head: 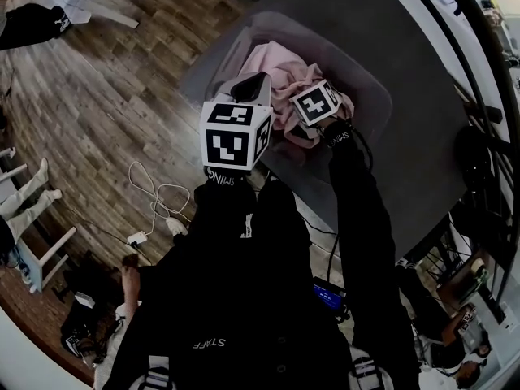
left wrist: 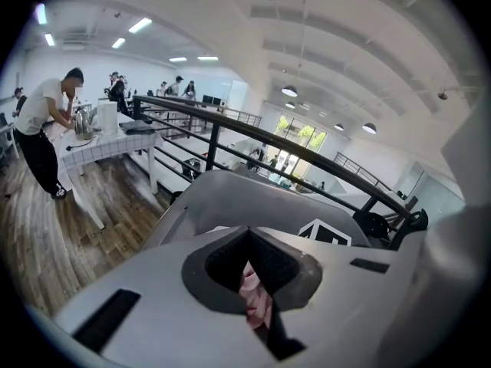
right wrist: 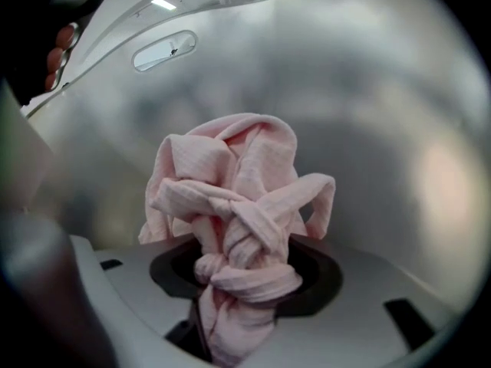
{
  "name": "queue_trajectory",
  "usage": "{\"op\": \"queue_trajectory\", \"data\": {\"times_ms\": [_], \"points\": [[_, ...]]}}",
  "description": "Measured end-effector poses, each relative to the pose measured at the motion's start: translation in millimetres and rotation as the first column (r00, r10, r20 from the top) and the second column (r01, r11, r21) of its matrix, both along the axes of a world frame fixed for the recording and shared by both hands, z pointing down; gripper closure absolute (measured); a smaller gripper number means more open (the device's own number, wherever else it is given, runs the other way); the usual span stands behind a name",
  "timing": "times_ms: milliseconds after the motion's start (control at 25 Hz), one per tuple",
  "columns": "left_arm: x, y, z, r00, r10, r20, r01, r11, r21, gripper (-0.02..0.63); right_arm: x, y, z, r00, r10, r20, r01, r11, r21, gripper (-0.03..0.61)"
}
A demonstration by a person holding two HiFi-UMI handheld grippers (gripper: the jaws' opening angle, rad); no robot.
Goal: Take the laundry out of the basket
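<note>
A grey plastic basket [head: 370, 84] holds a heap of pink laundry [head: 276, 67]. My left gripper [head: 257, 81] is over the basket's left side, and a small fold of the pink laundry [left wrist: 253, 291] is pinched between its shut jaws [left wrist: 257, 297]. My right gripper [head: 302, 124] points steeply down into the basket, shut on a twisted, knotted bunch of the pink laundry [right wrist: 230, 182]. That bunch hangs from its jaws [right wrist: 242, 282] in front of the basket's inner wall [right wrist: 368, 129]. The rest of the heap lies under both grippers.
The basket rests on a dark grey surface [head: 422, 153]. A white cable [head: 158, 197] lies on the wooden floor to the left. A dark railing [head: 479, 96] runs along the right. A person [left wrist: 46, 121] stands at a white table [left wrist: 100, 148] far off.
</note>
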State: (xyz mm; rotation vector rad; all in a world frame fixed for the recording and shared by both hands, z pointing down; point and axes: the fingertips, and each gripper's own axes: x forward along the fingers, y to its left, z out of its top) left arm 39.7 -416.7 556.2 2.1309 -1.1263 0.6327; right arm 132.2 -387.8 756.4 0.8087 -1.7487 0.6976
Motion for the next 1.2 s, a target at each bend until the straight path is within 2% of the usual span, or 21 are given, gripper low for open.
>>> {"op": "queue_trajectory", "data": {"times_ms": [280, 560, 760, 920, 1200], "points": [[-15, 9, -30, 0.999, -0.030, -0.022, 0.031, 0.998, 0.056, 0.614, -6, 2, -71, 0.995, 0.068, 0.078, -0.078, 0.989, 0.127, 0.333], [-29, 34, -64, 0.998, -0.050, -0.042, 0.055, 0.992, 0.116, 0.614, -2, 20, -150, 0.979, 0.133, 0.155, -0.173, 0.943, 0.284, 0.333], [-36, 49, -92, 0.997, -0.062, -0.049, 0.069, 0.982, 0.175, 0.614, 7, 32, -219, 0.959, 0.175, 0.222, -0.254, 0.876, 0.410, 0.332], [-42, 60, -118, 0.995, -0.067, -0.071, 0.082, 0.970, 0.229, 0.614, 8, 45, -273, 0.935, 0.210, 0.286, -0.332, 0.800, 0.500, 0.331], [-44, 79, -166, 0.992, -0.069, -0.110, 0.101, 0.939, 0.329, 0.614, 12, 75, -344, 0.888, 0.274, 0.369, -0.452, 0.665, 0.594, 0.331]]}}
